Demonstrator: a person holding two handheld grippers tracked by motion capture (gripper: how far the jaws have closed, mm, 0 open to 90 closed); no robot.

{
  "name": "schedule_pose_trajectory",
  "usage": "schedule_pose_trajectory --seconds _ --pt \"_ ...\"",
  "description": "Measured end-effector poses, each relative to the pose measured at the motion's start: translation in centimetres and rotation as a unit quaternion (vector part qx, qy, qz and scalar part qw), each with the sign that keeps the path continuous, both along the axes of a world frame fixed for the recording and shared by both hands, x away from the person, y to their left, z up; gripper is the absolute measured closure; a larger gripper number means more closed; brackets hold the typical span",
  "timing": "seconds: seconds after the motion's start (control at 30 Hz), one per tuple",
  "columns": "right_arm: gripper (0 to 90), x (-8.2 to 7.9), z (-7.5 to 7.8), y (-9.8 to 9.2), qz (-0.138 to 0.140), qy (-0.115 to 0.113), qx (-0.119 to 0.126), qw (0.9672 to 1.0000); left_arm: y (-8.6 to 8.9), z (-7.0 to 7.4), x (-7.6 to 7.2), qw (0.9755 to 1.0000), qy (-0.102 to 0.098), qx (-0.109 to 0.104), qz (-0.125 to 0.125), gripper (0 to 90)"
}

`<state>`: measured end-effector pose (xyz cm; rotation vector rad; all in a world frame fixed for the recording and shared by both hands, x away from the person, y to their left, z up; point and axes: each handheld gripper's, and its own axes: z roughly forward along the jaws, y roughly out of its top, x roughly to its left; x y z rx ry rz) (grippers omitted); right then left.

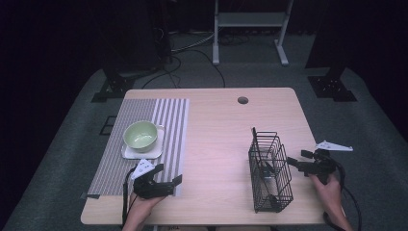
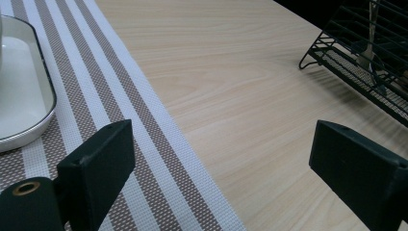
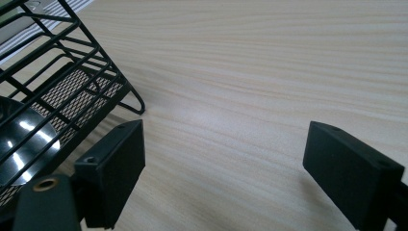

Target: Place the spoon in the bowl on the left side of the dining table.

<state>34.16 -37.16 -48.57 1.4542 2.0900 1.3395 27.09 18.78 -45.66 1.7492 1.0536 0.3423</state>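
**Table setting barely begun: cutlery lay in the rack, both tongs empty**

The black wire basket (image 1: pixel 270 172) stood on the right half of the table (image 1: pixel 221 125), toward the near edge, with cutlery inside it; a fork-like piece (image 2: pixel 369 29) leaned among the wires in the left gripper view, and a shiny dark rounded item (image 3: pixel 24 139) showed through the bars in the right gripper view, though what it was could not be told. Nothing appeared to have been taken out of the basket.

Just right of it, the right gripper (image 1: pixel 299 163) pointed at the basket's side, jaws spread wide with only bare wood between them, gripping nothing. It looked close to reaching in, but no contact was visible.

Well apart on the left, the left gripper (image 1: pixel 166 182) hovered at the near right edge of the striped placemat (image 1: pixel 144 144), jaws likewise fully apart and empty.

Farther along the mat, a green bowl (image 1: pixel 140 134) sat on a white dish (image 1: pixel 144 153). That much seemed laid. No cutlery lay beside the dish, so, by my judgement, picking pieces from the basket and setting them on the mat was all left to do.
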Motion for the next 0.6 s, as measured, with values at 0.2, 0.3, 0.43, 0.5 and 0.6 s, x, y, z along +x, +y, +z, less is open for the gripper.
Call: schedule_pose_trajectory --seconds 0.2,0.3,0.43,0.5,0.6 --pt "13.7 0.0 0.0 0.0 -0.001 0.002 0.0 1.0 -0.6 0.1 -0.3 0.9999 -0.002 -0.001 -0.011 8.1" --pt "13.7 0.0 0.0 0.0 -0.001 0.002 0.001 1.0 -1.1 0.2 -0.3 0.9999 -0.004 0.003 -0.016 8.1" --pt "13.7 0.0 0.0 0.0 0.0 0.001 0.0 1.0 -1.4 0.2 -0.3 0.9998 -0.003 0.003 -0.018 8.1" --pt "13.6 0.0 0.0 0.0 0.0 0.001 0.0 1.0 -1.6 0.3 -0.4 0.9998 0.0 -0.002 -0.022 8.1" --pt "13.7 0.0 0.0 0.0 0.0 0.001 -0.001 1.0 -1.7 0.4 -0.4 0.9997 0.002 -0.008 -0.023 8.1"
